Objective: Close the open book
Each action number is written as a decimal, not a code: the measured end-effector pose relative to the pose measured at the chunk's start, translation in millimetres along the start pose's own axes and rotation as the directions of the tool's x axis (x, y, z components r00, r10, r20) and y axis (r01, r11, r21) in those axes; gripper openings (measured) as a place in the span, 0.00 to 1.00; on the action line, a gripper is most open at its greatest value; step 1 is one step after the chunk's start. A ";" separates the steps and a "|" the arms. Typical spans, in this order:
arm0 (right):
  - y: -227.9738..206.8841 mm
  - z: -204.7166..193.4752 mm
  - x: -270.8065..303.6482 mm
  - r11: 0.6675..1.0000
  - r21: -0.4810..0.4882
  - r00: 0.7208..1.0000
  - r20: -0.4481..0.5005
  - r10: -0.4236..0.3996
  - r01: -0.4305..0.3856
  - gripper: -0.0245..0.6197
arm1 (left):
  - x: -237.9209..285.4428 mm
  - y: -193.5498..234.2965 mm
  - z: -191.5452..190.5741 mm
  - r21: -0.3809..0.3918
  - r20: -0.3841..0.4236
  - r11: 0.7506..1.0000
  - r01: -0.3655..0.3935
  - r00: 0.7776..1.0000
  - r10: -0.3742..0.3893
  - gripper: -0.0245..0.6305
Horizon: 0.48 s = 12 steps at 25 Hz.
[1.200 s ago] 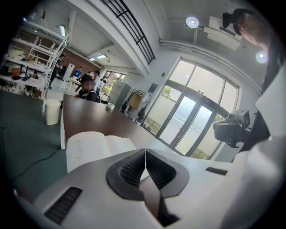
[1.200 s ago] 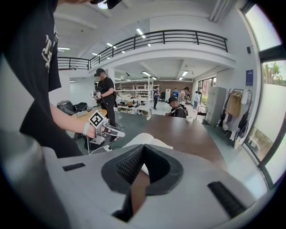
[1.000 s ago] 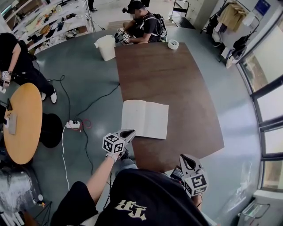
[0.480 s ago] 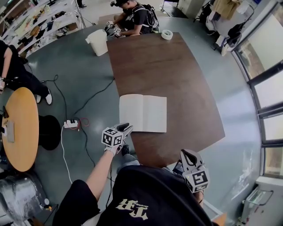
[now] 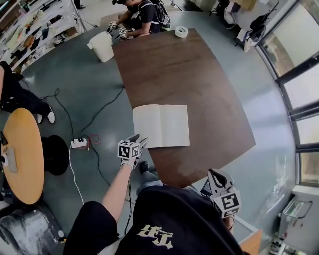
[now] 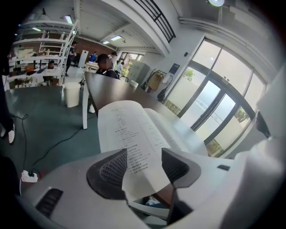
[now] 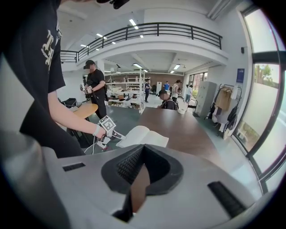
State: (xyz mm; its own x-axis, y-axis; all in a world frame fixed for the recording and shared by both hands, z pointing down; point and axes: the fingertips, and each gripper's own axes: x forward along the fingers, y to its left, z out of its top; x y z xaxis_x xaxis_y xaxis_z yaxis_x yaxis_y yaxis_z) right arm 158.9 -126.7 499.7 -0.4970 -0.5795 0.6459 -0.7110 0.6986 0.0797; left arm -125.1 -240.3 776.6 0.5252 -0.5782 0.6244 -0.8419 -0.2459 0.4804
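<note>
The open book (image 5: pixel 160 125) lies flat with white pages up, near the front left edge of the brown table (image 5: pixel 199 74). My left gripper (image 5: pixel 139 141) is at the book's near left corner. In the left gripper view its jaws (image 6: pixel 144 154) are opening, and the corner of the printed left page (image 6: pixel 129 129) lies between the ribbed pads without being pressed. My right gripper (image 5: pixel 215 174) hangs close to my body at the table's near edge, away from the book. Its jaws (image 7: pixel 143 150) meet at the tips with nothing in them. The book (image 7: pixel 143 135) shows ahead of it.
A tape roll (image 5: pixel 181 32) sits at the table's far end, where a person (image 5: pixel 142 12) sits. A white bin (image 5: pixel 102 46) stands on the floor to the left. A power strip (image 5: pixel 79 143) with cables and a round wooden table (image 5: pixel 20 154) are on my left.
My left gripper has dropped to the book's near left corner and its jaws have gone from shut to wide apart. The right gripper has stayed where it was.
</note>
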 end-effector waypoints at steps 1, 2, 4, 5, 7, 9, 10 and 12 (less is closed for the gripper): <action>1.4 -1.6 0.2 1.000 0.006 1.000 -0.005 -0.004 0.004 0.02 | 2.6 6.9 -2.5 -0.010 -0.009 1.000 -0.006 1.000 0.006 0.39; 2.6 -3.5 0.2 1.000 0.010 1.000 -0.012 -0.009 0.009 0.02 | 5.1 12.6 -4.7 -0.020 -0.017 1.000 -0.010 1.000 0.010 0.39; 4.0 -5.2 -2.1 0.999 0.026 0.999 -0.026 -0.022 0.022 0.02 | 9.9 20.8 -7.7 -0.046 -0.027 0.999 -0.012 1.000 0.011 0.39; 4.2 -3.2 -4.5 0.998 0.045 0.999 -0.031 -0.033 0.035 0.02 | 12.6 23.4 -9.4 -0.063 -0.030 0.998 -0.011 1.000 0.009 0.39; 5.8 -1.2 -8.0 0.995 0.084 0.998 -0.039 -0.051 0.054 0.02 | 17.1 29.2 -14.6 -0.101 -0.033 0.995 -0.004 0.999 0.001 0.39; 10.3 -8.0 -6.7 0.995 0.087 0.998 -0.037 -0.051 0.054 0.02 | 18.9 36.9 -20.0 -0.123 -0.045 0.992 -0.003 0.999 -0.002 0.39; 12.0 -9.9 -5.7 0.994 0.087 0.998 -0.039 -0.056 0.059 0.02 | 20.0 40.4 -21.9 -0.129 -0.052 0.992 -0.002 0.999 -0.005 0.39; 14.2 -9.8 -6.0 0.992 0.097 0.996 -0.050 -0.072 0.077 0.02 | 24.7 44.7 -25.2 -0.154 -0.057 0.988 0.012 0.998 -0.021 0.39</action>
State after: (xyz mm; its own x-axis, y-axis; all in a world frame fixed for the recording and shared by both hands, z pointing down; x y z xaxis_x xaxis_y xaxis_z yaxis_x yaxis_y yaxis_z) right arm 156.6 -109.2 504.4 -0.4186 -0.6066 0.6759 -0.7921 0.6079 0.0550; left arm -146.7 -246.0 829.1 0.5488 -0.5277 0.6484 -0.8064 -0.1298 0.5769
